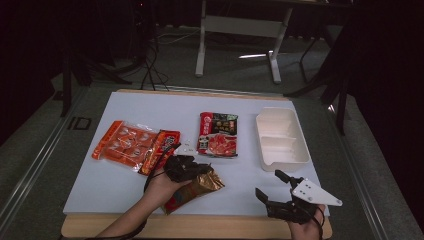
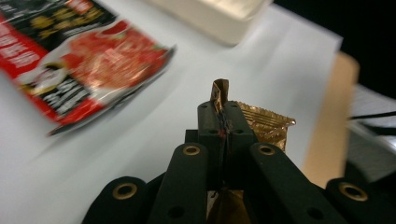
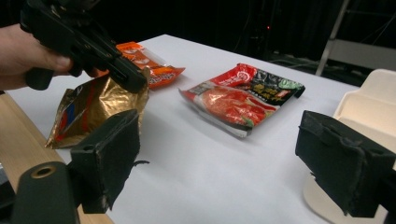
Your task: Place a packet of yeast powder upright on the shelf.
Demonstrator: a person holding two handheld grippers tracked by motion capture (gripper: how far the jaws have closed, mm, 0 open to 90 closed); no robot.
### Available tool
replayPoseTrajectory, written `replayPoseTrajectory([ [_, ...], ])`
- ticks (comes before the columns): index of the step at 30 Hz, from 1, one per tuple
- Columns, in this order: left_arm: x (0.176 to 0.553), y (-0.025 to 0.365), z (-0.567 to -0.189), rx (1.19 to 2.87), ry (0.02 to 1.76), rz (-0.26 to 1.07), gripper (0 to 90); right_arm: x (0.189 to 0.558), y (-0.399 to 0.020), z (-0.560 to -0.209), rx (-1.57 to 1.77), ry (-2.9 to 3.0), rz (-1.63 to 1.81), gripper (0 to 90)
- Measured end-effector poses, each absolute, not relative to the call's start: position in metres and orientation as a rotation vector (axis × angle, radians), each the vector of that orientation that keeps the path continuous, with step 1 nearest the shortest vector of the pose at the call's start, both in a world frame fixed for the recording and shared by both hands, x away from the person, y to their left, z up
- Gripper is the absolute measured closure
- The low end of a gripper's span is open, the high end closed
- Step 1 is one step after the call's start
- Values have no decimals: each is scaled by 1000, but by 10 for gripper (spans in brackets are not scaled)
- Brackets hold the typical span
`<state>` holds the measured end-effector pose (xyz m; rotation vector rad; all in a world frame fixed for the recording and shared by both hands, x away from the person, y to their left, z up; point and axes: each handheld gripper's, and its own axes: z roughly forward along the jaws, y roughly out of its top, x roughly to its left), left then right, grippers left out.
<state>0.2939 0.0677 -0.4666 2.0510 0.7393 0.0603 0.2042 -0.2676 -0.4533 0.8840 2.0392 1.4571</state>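
The right gripper [image 1: 274, 187] waits at the near right corner of the desk [image 1: 150, 107], fingers wide apart, holding nothing. The left gripper [image 1: 196, 167] has its fingers pinched tight on the top edge of the gold packet [image 1: 197, 187], near the front edge. The pick-up looks done. The white tray [image 1: 281, 136] by the right edge is empty, so the packet probably goes there next.

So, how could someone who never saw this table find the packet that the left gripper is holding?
Start at the white board on the table and go to its near edge, left of the middle. There the left gripper pinches a gold foil packet by its corner. It is the only gold packet; the others are orange or red and black.
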Motion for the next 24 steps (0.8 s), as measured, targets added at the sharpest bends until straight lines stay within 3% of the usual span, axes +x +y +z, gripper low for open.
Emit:
replayPoseTrajectory([
  [8, 292, 73, -462, 1899, 740, 26, 885, 201, -266, -445, 806, 2008, 1417, 130],
  [24, 281, 75, -436, 1610, 709, 168, 884, 213, -250, -408, 816, 2039, 1485, 105],
])
